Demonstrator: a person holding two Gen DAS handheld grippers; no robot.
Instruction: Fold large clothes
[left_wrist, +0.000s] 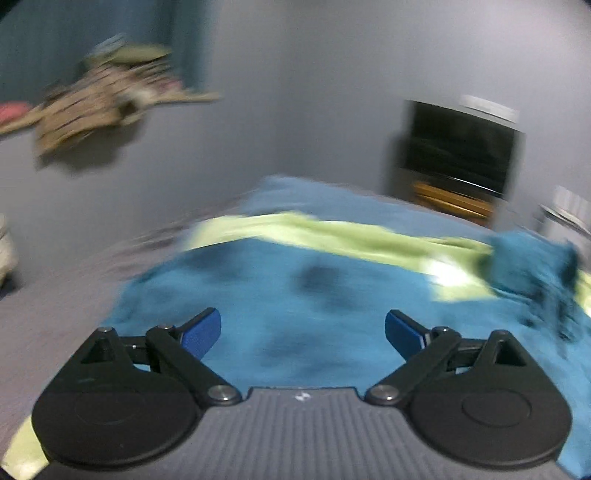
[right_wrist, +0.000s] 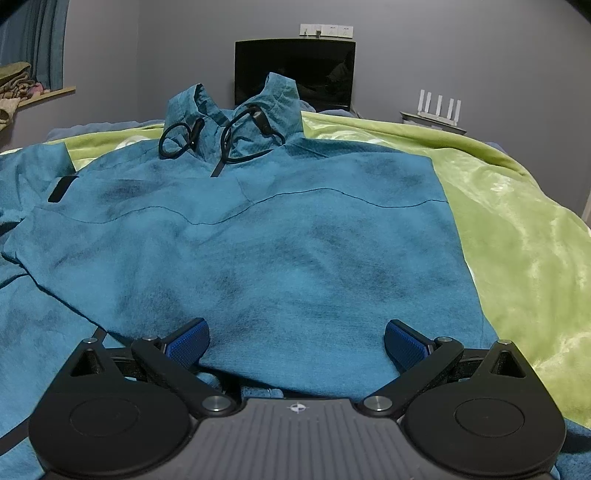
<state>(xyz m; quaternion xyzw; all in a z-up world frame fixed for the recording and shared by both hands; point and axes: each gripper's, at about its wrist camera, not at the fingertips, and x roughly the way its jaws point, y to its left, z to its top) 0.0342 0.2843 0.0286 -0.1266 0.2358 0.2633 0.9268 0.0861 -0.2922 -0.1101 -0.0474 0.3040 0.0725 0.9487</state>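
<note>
1. Your one garment, a teal-blue hooded pullover of mottled fabric, lies flat on the lime-green plush blanket that covers the bed.
2. In the right wrist view its long axis runs from the hem, just beside your right gripper, up to the hood at the far edge of the bed, so the neck points away from you toward the black flat screen on the grey wall.
3. Count two black drawcords looped below the hood, one sleeve spread toward the left edge of the blanket, and one dark seam across the chest.
4. Your right gripper has its blue-padded fingers spread wide, holding nothing, low over the hem.
5. Your left gripper is likewise spread wide with nothing between the fingers, above teal cloth; that view is heavily blurred.
6. In the left wrist view a green band of blanket crosses behind the cloth, and a crumpled teal part sits at the right; which part it is cannot be told.
7. One white router with five antennas stands beyond the bed's far right corner.
</note>
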